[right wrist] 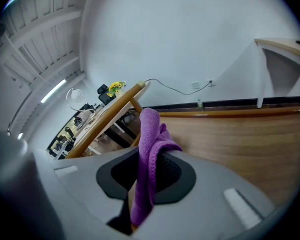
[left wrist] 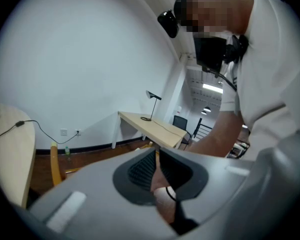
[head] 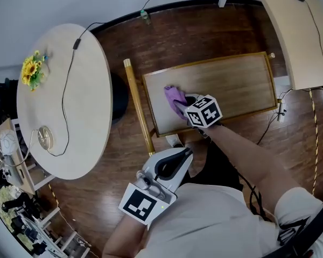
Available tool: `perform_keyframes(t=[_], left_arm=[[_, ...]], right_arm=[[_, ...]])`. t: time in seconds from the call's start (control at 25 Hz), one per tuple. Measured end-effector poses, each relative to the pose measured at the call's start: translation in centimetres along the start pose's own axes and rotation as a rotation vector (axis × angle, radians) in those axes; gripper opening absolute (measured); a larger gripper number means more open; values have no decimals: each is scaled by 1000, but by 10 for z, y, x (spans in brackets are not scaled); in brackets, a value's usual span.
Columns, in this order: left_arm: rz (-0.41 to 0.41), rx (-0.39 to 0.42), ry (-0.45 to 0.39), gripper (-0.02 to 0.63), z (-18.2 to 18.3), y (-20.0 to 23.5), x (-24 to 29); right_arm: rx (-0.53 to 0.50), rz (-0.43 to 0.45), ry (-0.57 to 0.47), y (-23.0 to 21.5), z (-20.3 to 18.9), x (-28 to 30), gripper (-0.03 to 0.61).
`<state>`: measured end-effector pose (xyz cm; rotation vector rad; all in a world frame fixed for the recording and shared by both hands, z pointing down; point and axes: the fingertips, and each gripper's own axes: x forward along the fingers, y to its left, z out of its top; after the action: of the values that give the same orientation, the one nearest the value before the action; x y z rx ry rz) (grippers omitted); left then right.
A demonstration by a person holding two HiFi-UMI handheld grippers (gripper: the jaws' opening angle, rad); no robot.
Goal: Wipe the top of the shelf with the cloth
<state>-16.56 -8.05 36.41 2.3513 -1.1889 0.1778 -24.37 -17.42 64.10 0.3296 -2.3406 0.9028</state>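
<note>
Wiping in progress: right gripper [head: 189,104], jaws pinching the purple cloth [head: 175,97], holds it on the left part of the shelf top [head: 231,85], whose right stretch probably remains to be wiped; left gripper [head: 184,153], jaws together and empty, hangs near the body.

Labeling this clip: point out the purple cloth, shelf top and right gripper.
purple cloth [head: 175,97], head view, bunched fabric.
shelf top [head: 237,87], head view, bare wood.
right gripper [right wrist: 146,170], right gripper view, between its fingertips.
</note>
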Motion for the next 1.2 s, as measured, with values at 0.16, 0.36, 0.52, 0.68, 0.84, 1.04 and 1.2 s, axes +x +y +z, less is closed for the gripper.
perform_keyframes(t=[0.16, 0.36, 0.52, 0.68, 0.84, 1.04, 1.2], left_arm=[[7, 9, 16, 41, -9, 11, -29], [5, 9, 31, 41, -21, 21, -48], [-14, -7, 18, 41, -22, 19, -46], [-41, -12, 30, 41, -25, 9, -30], [-74, -21, 39, 41, -20, -3, -7], [-92, -15, 41, 41, -13, -17, 26], [-107, -2, 52, 41, -8, -31, 51]], right_arm=[[-17, 45, 31, 46, -10, 50, 54], [-28, 22, 67, 46, -25, 69, 54], [-21, -50, 77, 10, -33, 51, 54], [0, -118, 73, -37, -42, 13, 54], [35, -207, 64, -90, -53, -39, 54], [81, -300, 42, -156, -60, -102, 54], [99, -371, 53, -208, -75, -155, 54]])
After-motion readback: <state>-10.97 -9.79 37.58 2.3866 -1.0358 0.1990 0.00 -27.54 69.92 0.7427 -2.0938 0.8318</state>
